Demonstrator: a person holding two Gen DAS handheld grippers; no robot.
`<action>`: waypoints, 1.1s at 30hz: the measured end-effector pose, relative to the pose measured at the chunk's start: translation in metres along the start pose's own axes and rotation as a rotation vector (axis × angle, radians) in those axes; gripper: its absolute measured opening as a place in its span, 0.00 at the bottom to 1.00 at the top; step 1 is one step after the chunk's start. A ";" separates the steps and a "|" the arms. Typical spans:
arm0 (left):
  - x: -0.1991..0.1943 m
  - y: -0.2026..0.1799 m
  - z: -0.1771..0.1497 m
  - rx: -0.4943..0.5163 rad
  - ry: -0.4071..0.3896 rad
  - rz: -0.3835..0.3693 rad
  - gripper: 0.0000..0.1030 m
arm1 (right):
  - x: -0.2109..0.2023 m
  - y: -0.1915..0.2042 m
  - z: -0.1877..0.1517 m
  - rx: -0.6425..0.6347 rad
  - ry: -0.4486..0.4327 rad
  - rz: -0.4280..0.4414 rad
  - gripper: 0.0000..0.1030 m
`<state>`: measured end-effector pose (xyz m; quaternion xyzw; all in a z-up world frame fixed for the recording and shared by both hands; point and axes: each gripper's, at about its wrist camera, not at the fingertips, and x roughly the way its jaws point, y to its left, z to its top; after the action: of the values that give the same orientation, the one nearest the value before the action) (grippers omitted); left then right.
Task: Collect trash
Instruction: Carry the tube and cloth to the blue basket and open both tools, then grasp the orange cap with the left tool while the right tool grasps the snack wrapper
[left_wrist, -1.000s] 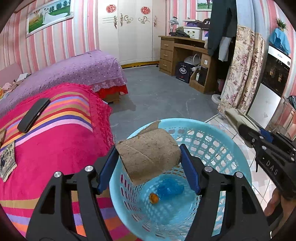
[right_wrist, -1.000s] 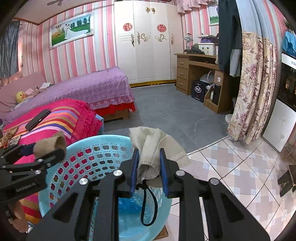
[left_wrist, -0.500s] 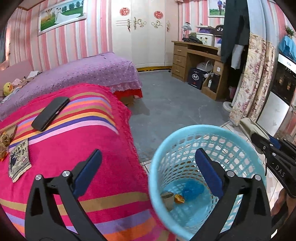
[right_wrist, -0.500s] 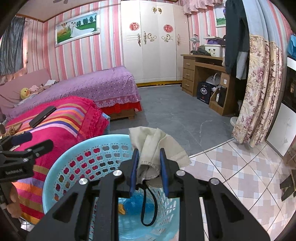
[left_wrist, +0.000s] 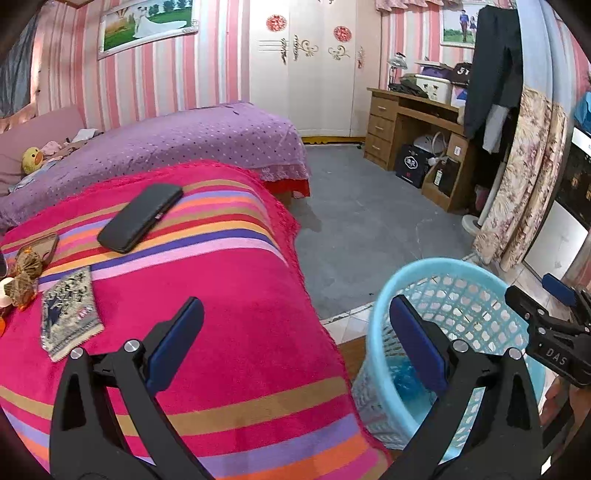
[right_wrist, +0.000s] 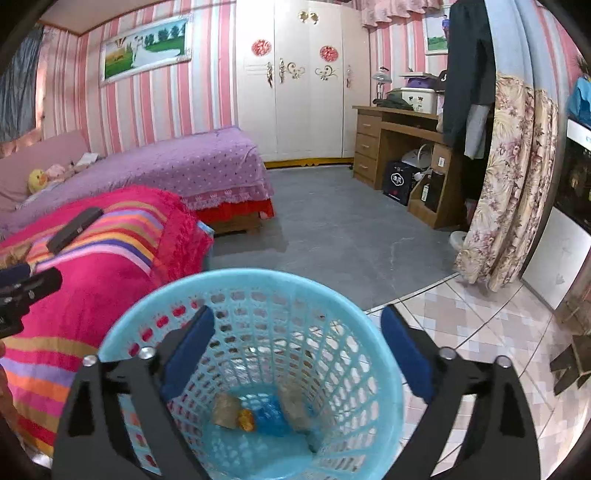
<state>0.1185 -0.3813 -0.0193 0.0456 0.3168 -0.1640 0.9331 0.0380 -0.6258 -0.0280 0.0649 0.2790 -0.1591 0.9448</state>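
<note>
Trash (right_wrist: 236, 410) lies at the bottom of the blue basket (right_wrist: 388, 354) beside the bed (left_wrist: 221, 314). Right claw (right_wrist: 297, 350) hangs released above it; left claw (left_wrist: 295, 343), spread wide (nothing held), should square up low over the wrappers (left_wrist: 26, 277) before clenching.

One light-blue perforated plastic basket (right_wrist: 255, 295) counted beside bed. Four trash pieces counted inside — one brown cardboard roll (right_wrist: 226, 409), one small orange scrap (right_wrist: 246, 420), one crumpled blue plastic wrapper (right_wrist: 271, 415), one beige cloth wad (right_wrist: 295, 406). On striped pink blanket (left_wrist: 236, 302) — one black phone (left_wrist: 140, 217), one grey patterned packet (left_wrist: 68, 314). Two black two-finger grippers counted: left gripper (left_wrist: 295, 343), right gripper (right_wrist: 297, 350).
</note>
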 end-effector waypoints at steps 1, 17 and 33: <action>-0.002 0.005 0.001 -0.001 -0.003 0.006 0.94 | -0.001 0.001 0.001 0.003 -0.004 0.000 0.92; -0.050 0.120 0.002 -0.044 -0.038 0.118 0.95 | -0.012 0.095 0.026 0.008 -0.057 0.068 0.95; -0.068 0.286 -0.026 -0.151 -0.003 0.291 0.95 | -0.008 0.244 0.017 -0.182 -0.060 0.172 0.95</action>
<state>0.1487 -0.0885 -0.0046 0.0205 0.3168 -0.0032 0.9483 0.1228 -0.3981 -0.0012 -0.0024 0.2575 -0.0532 0.9648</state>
